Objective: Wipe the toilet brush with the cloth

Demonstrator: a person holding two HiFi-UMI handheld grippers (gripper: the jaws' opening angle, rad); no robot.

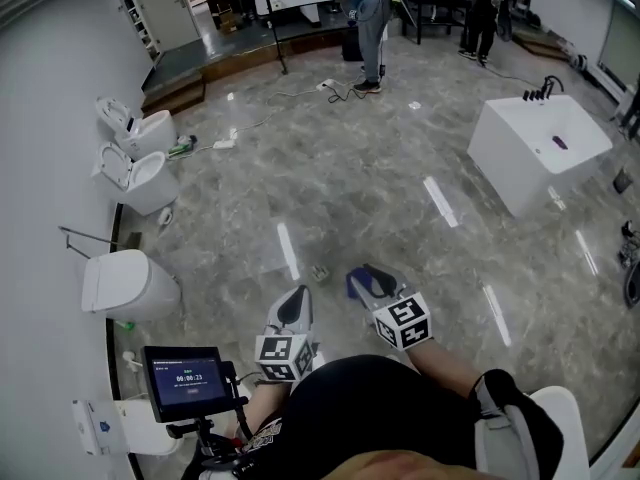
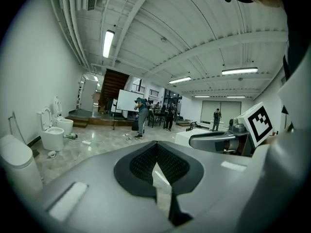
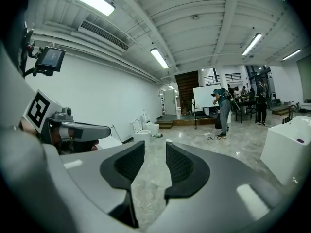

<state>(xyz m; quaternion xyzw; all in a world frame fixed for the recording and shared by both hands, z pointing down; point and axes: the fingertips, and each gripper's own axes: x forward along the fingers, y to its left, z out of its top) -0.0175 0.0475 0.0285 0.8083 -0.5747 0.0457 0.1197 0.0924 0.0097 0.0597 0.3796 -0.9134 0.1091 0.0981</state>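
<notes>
Fingers of the left gripper (image 2: 155, 144) are being pressed together, tips touching, with nothing gripped. Those of the right gripper (image 3: 154, 148) are being held apart, with only grey floor (image 1: 380, 198) showing between them. Toilets (image 1: 145, 180) are lining the left wall, well apart from both grippers; toilet brush and cloth cannot be made out.

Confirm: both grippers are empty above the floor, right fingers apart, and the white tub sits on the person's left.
One thing is wrong: the white tub sits on the person's right, as the head view shows. The rest holds: the left gripper and the right gripper are empty above the floor, and the right fingers are apart.
</notes>
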